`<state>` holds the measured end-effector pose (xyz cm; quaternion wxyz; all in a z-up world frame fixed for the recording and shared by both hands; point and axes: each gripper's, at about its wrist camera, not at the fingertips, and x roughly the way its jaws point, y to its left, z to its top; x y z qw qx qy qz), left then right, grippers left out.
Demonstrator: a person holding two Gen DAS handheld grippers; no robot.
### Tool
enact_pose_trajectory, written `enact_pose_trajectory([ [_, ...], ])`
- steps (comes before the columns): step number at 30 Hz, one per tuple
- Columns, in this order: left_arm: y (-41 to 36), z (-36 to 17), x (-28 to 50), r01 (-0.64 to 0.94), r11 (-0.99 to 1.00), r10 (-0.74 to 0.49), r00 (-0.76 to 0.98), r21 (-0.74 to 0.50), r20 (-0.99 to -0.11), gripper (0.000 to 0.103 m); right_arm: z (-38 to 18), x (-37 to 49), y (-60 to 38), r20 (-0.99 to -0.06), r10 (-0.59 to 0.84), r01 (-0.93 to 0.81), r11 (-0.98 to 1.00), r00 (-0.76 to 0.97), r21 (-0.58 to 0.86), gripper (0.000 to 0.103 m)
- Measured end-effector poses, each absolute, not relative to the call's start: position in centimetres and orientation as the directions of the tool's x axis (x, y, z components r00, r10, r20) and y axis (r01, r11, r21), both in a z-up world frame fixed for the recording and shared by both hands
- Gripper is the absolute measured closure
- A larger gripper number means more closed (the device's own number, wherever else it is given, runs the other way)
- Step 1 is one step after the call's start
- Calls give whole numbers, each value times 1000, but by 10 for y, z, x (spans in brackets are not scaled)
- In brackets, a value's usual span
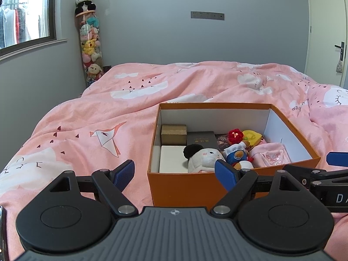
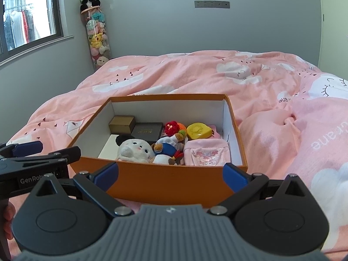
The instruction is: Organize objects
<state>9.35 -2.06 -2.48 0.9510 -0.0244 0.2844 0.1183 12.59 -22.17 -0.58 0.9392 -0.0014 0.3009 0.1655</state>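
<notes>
Both grippers, left gripper [image 1: 176, 174] and right gripper [image 2: 171, 175], are wide open and hold nothing; the filled orange box [image 2: 165, 182] stands just ahead of the fingers, so grip its walls evenly.

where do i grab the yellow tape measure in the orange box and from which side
Probably best from above, closing across the round body of the yellow tape measure, left to right. It lies flat near the back right of the orange box, close to the right wall, with the red crochet flower on its left and the pink pouch in front, so a sideways approach looks blocked. Both grippers, right and left, are open and empty.
</notes>
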Motion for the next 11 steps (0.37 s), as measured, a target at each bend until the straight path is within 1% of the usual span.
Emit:
enact_pose_trajectory([
  [11,-19,-25,93,-233,972,203,811,15,-549,6,-7,125,-219,-572,313,-320,943,758,92,1],
])
